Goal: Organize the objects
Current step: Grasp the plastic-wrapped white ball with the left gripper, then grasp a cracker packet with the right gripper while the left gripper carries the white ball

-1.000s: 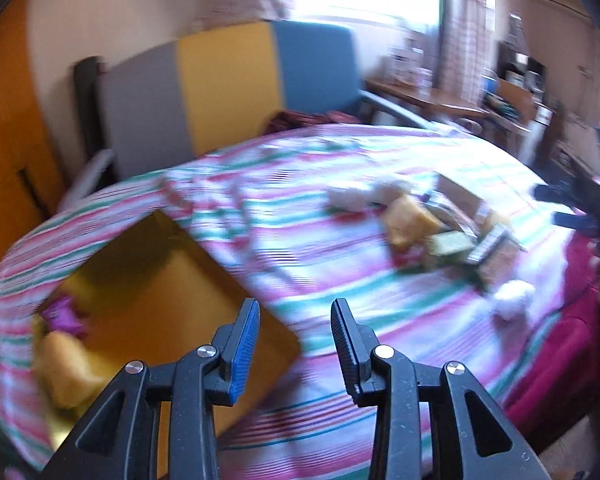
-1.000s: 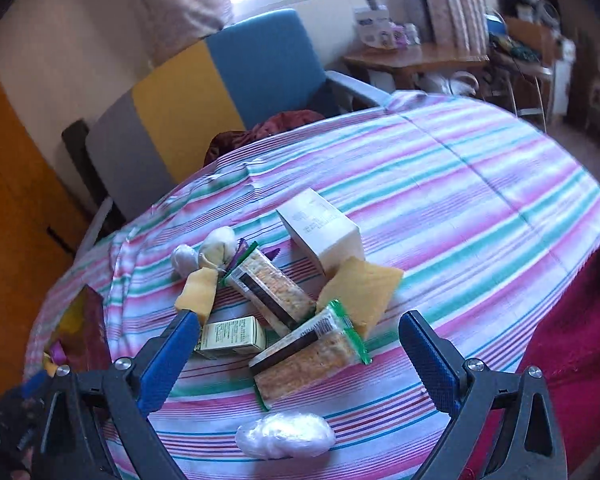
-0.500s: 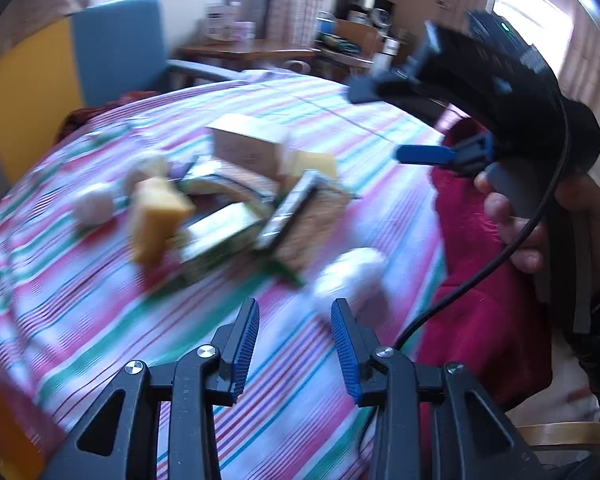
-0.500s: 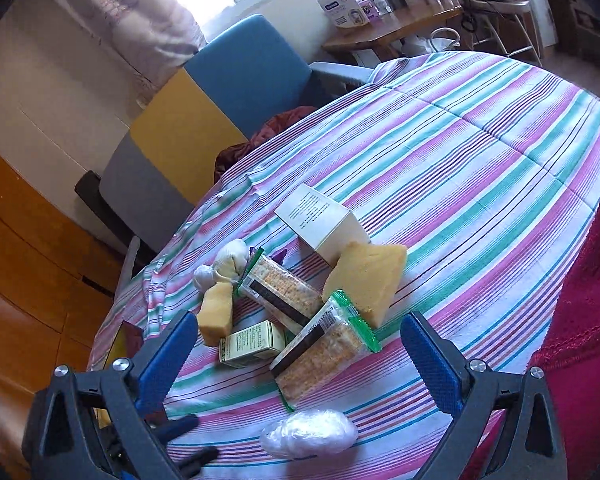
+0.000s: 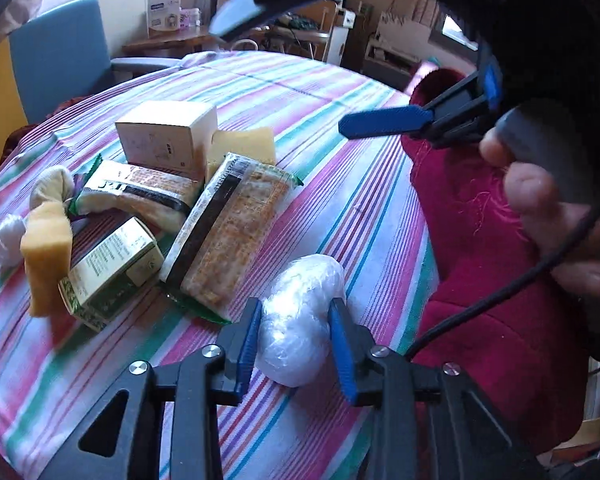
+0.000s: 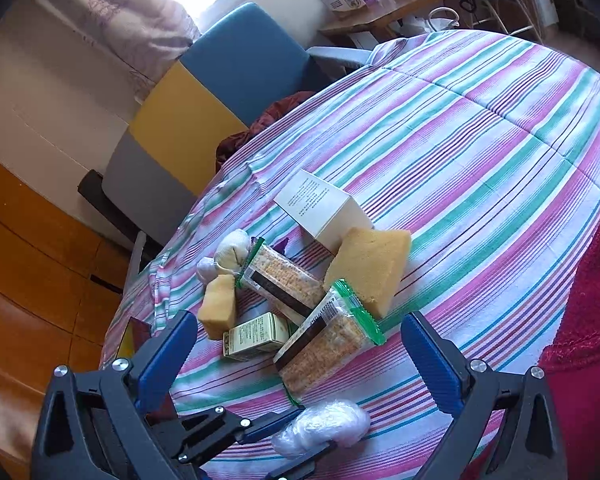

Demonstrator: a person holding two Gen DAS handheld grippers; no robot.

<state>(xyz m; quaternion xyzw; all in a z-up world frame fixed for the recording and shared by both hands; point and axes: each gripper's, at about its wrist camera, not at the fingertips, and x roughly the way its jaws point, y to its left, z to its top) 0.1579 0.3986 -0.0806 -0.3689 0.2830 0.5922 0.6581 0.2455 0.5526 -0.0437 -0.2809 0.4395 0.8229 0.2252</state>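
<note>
A white plastic-wrapped bundle (image 5: 300,316) lies at the near edge of the striped tablecloth (image 5: 340,92). My left gripper (image 5: 294,344) is open with its blue pads on either side of the bundle, close to it; a firm grip does not show. The right wrist view shows the bundle (image 6: 324,426) between the left gripper's fingers (image 6: 276,424). My right gripper (image 6: 296,356) is wide open and empty above a pile: two cracker packs (image 6: 324,344), a green box (image 6: 256,336), a white box (image 6: 324,210), yellow sponges (image 6: 368,268) and white balls (image 6: 232,248).
A red cloth (image 5: 480,240) covers the table's right edge. A blue, yellow and grey chair (image 6: 204,92) stands behind the table, with a wooden desk (image 6: 388,8) beyond it. A gold tray corner (image 6: 128,336) shows at the table's left.
My left gripper has swung right from the gold tray, across the pile, down to the white bundle, which now sits between its pads. The right gripper stayed open above the pile.
</note>
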